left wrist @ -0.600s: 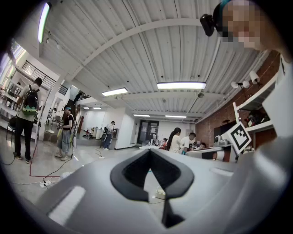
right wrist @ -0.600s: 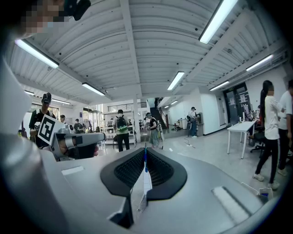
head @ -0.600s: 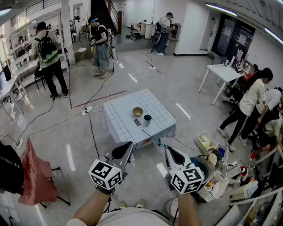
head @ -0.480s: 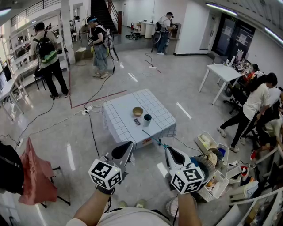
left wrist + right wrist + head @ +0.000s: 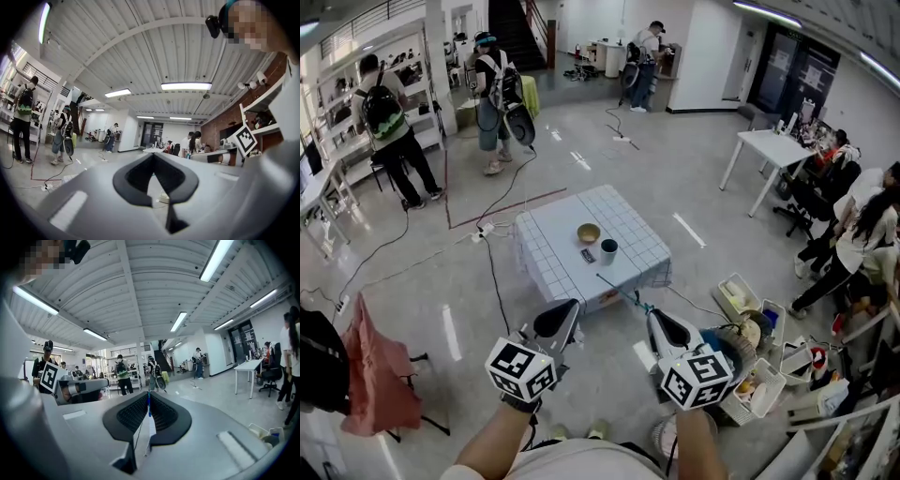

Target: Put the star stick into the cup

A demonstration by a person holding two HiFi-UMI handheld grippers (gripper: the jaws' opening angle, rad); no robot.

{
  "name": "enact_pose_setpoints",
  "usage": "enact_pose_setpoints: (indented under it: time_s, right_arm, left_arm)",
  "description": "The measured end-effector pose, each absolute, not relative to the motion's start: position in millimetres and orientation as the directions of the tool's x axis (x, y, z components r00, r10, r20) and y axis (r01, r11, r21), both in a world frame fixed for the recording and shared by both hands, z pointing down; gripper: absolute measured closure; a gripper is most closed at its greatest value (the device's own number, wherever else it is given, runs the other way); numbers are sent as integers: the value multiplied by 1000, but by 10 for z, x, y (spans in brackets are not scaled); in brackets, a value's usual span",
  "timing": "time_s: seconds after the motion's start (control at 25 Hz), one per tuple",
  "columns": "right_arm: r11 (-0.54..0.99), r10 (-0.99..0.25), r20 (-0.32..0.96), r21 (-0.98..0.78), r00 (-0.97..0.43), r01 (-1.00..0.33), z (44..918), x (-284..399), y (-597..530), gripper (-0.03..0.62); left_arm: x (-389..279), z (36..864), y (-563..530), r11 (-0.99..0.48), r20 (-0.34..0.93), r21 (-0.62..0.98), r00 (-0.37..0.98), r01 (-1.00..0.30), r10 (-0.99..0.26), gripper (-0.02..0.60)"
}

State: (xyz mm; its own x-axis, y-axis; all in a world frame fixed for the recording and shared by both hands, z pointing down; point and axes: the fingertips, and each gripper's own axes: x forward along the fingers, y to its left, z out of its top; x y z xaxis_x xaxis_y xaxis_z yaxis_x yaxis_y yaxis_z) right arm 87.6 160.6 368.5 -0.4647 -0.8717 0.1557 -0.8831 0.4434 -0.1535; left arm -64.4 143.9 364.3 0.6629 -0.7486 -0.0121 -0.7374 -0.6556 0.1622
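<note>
The person stands well back from the worktop (image 5: 553,244), both tools held out at waist height. The right tool (image 5: 652,317) is clamped on the star stick (image 5: 623,292), a thin rod that juts forward toward the worktop's near corner; its star end is too small to make out. The left tool (image 5: 567,310) has its jaws together on nothing. The cup (image 5: 608,250) sits near the middle of the worktop, just beside a bowl (image 5: 589,232) and a small dark object (image 5: 588,255). I'd say the walk-in comes first: step close, keep the clamp firm so the rod doesn't swivel, then tip it upright above the cup's mouth before letting go, minding the bowl.
</note>
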Motion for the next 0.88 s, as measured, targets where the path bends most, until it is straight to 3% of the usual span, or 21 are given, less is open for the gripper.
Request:
enact_pose_setpoints:
  time_s: [0.88]
  right_arm:
    - [463, -859, 152, -174, -488, -869, 3821, 1260, 1244, 566]
  left_arm:
    - [-430, 3805, 1101, -611, 23, 135, 619, -780, -785, 575]
